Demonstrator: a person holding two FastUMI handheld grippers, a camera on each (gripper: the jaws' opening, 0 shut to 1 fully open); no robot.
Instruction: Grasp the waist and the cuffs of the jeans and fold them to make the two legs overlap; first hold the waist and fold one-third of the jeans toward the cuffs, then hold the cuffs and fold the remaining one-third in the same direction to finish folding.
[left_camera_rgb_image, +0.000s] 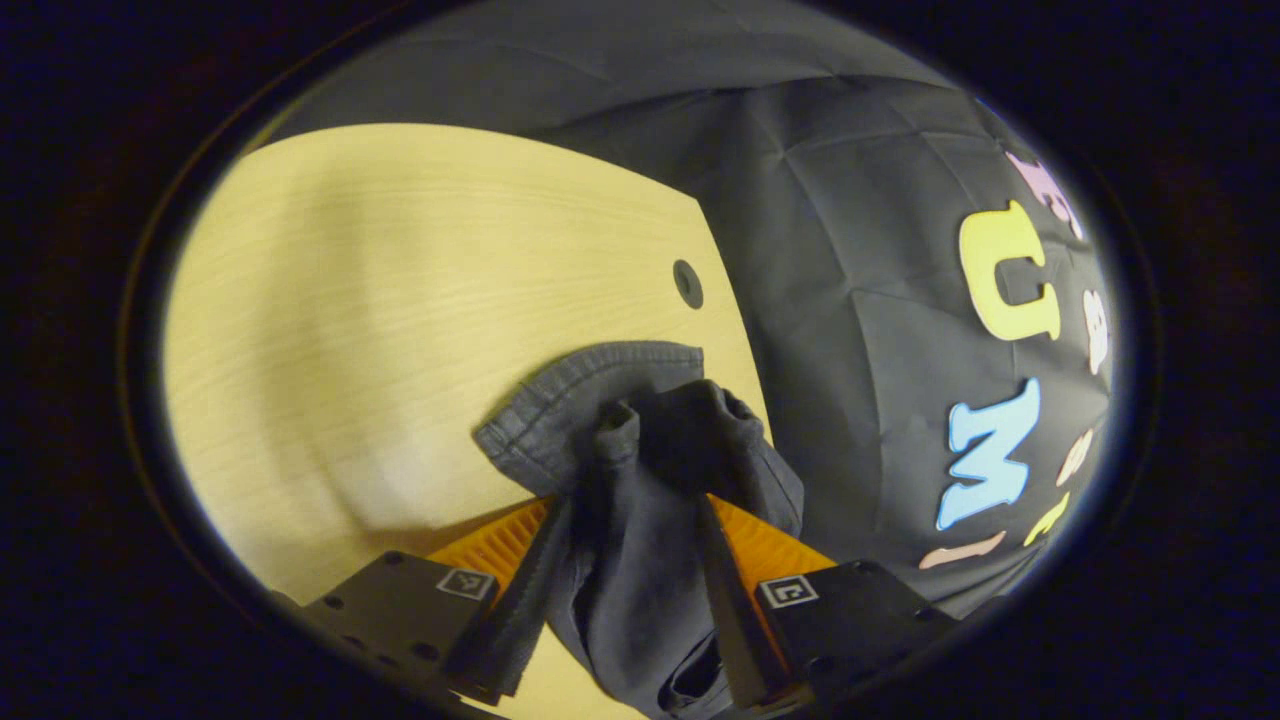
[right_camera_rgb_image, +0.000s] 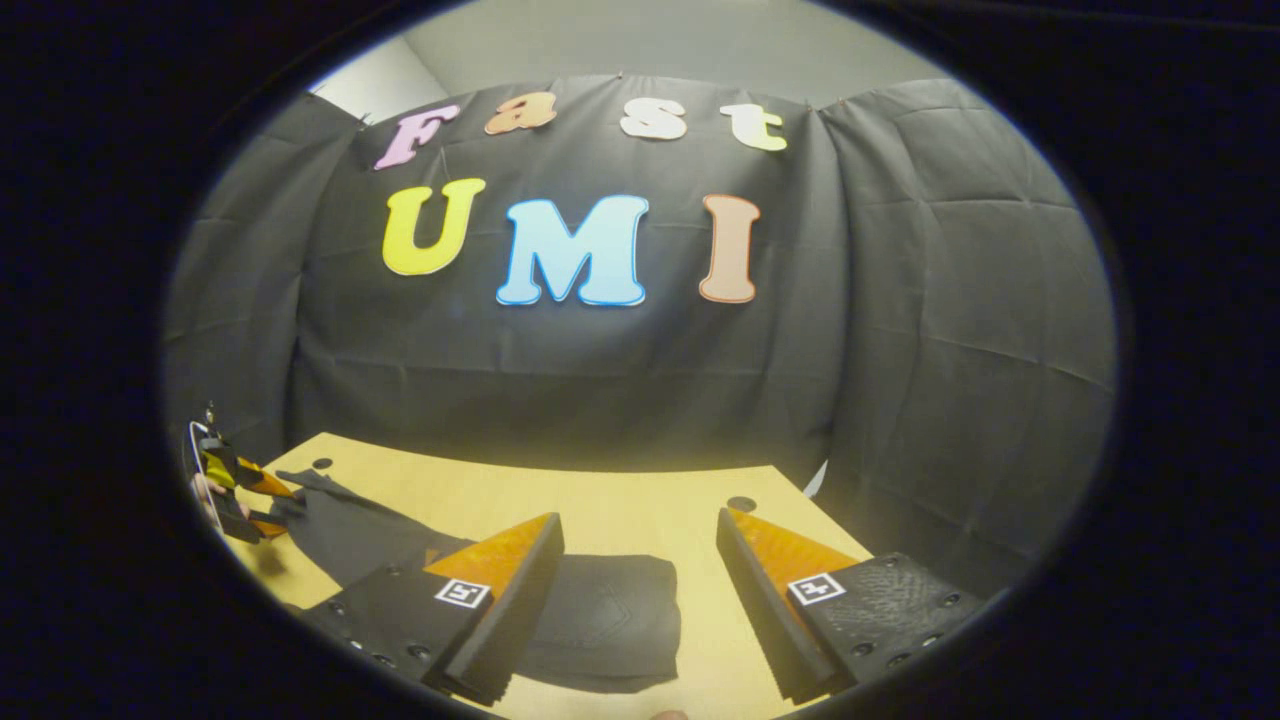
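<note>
In the left gripper view, my left gripper (left_camera_rgb_image: 632, 500) is shut on a bunched end of the dark jeans (left_camera_rgb_image: 640, 440), whose stitched hem curls over the wooden table (left_camera_rgb_image: 400, 300). In the right gripper view, the jeans (right_camera_rgb_image: 600, 610) lie flat on the table (right_camera_rgb_image: 620, 500), with a pocket showing below my right gripper (right_camera_rgb_image: 638, 520). That gripper stands open above the cloth, touching nothing. From there the jeans run off to the far left, where the left gripper (right_camera_rgb_image: 245, 495) holds their end.
A hand (right_camera_rgb_image: 205, 490) holds the left gripper at the table's left side. Small round holes (right_camera_rgb_image: 741, 503) (left_camera_rgb_image: 688, 283) sit near the table's back corners. The black cloth wall (right_camera_rgb_image: 600, 370) hangs close behind the table's far edge.
</note>
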